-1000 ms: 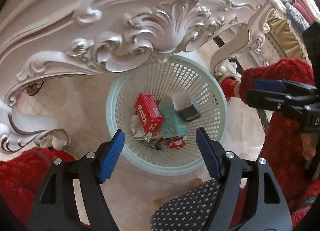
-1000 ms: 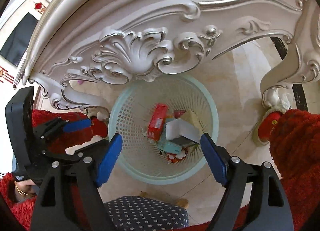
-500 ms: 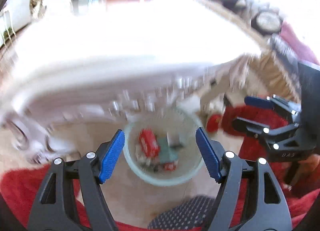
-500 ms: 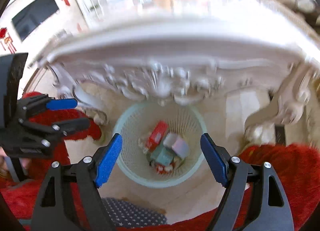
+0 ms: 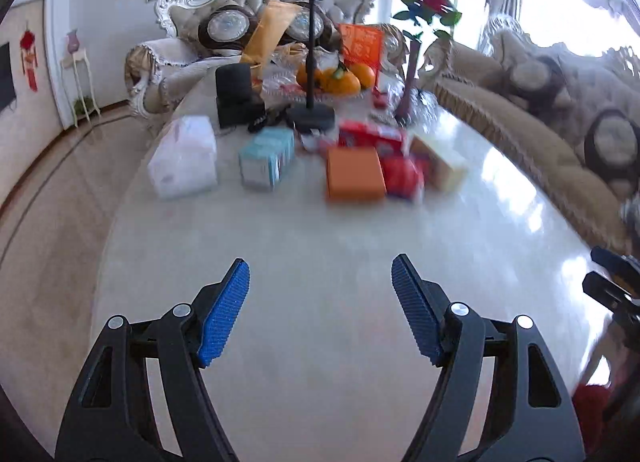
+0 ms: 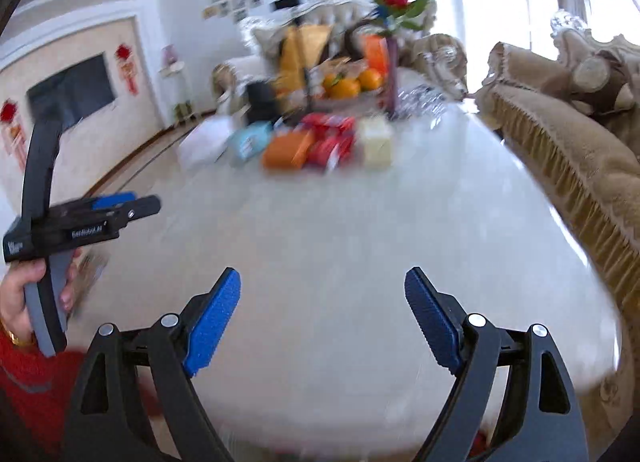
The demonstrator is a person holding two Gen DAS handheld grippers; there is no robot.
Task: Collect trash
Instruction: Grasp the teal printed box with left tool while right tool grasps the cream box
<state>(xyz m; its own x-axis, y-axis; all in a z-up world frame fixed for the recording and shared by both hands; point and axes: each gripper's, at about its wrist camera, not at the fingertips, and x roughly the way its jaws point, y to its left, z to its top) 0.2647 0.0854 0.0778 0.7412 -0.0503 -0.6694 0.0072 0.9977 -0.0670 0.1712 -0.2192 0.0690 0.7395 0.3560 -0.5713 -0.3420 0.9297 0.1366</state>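
Both grippers hover over the near end of a white marble table (image 5: 320,262), open and empty. My left gripper (image 5: 320,274) also shows from the side in the right wrist view (image 6: 120,205). My right gripper (image 6: 322,286) shows partly at the right edge of the left wrist view (image 5: 612,282). Across the table lie boxes: an orange box (image 5: 354,177), a red packet (image 5: 400,177), a cream box (image 5: 440,165), a light blue box (image 5: 266,157) and a white tissue pack (image 5: 184,157). They also show, blurred, in the right wrist view (image 6: 288,149).
Behind the boxes stand a black phone stand (image 5: 310,113), a black speaker (image 5: 236,97), a plate of oranges (image 5: 340,79) and a vase of red roses (image 5: 412,73). Beige sofas (image 5: 540,129) run along the right and far side. Floor lies to the left.
Both grippers have swung up from the trash basket under the table to above the tabletop. The basket is out of view. Both stay open and empty.
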